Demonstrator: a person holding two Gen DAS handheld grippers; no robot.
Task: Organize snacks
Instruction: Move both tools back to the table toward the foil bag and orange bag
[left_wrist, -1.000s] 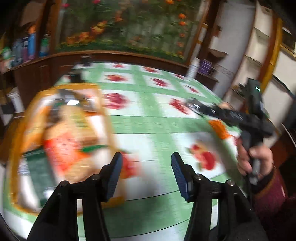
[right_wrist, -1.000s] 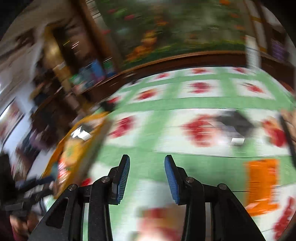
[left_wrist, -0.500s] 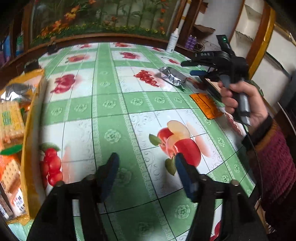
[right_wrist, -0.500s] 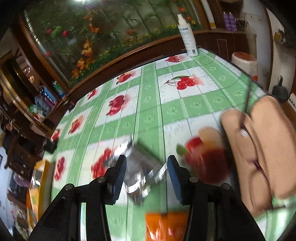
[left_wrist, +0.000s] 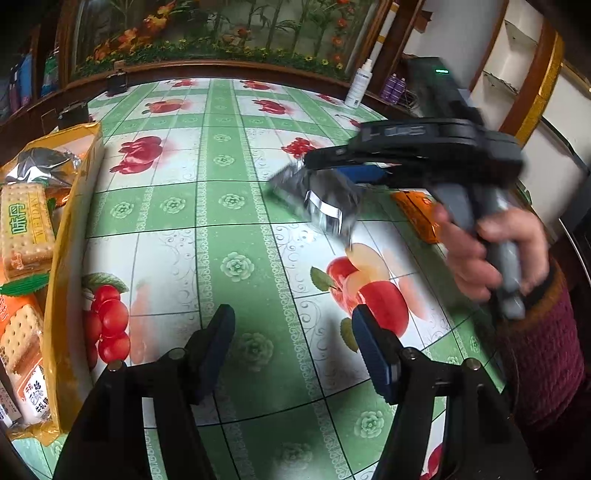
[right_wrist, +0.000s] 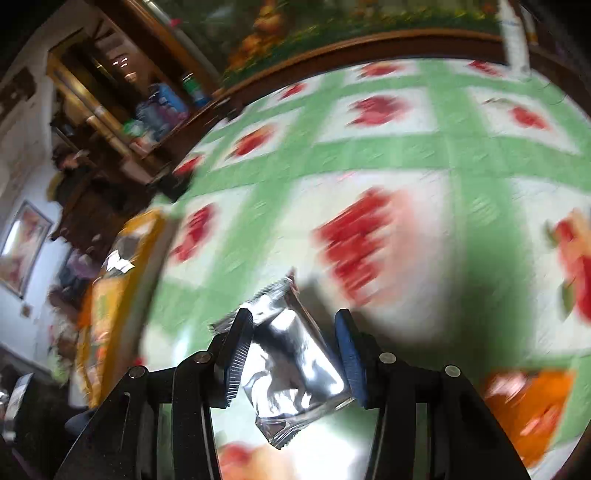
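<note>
Both grippers are black, each with two angular fingers tipped by dark blue ribbed pads (left_wrist: 373, 350) and silver screw heads at the joints. The left gripper (left_wrist: 291, 343) shows only its finger frames. The right gripper (left_wrist: 317, 173) has a long black body with pale lettering on its side, a small green light on top and a grey handle. The hand (left_wrist: 487, 251) on that handle wears a dark red knitted sleeve (left_wrist: 543, 354) with an orange-brown cuff.

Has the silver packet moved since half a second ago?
Yes. The silver packet was lying near the cherry print; now the right gripper carries it off the tablecloth, towards the yellow box.
</note>
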